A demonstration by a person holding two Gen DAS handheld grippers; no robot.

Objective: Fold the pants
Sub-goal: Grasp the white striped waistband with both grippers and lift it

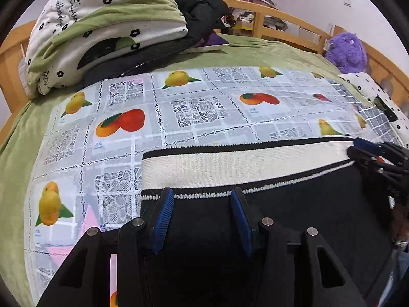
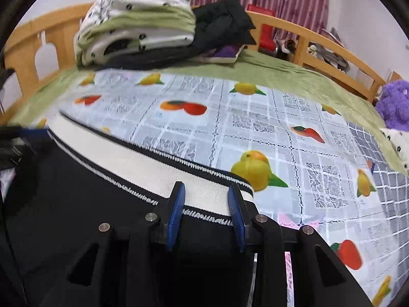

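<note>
Across the lower half of both wrist views, the black pants lie flat on a fruit-printed cloth spread over a bed with a green cover. The cream waistband — edged with black and white stitching — runs left to right through the centre of the left wrist view and slopes from upper left to lower centre in the right wrist view.

Left gripper: blue-padded fingers partly open, standing over the black fabric just below the waistband; nothing is clamped between them. Right gripper: fingers partly open at the waistband's right end, with the band showing in the gap; no pressing contact is visible.

Folded bedding with a dark garment fills the upper left of the frame — a purple plush toy sits at the far right by the wooden rail.
</note>
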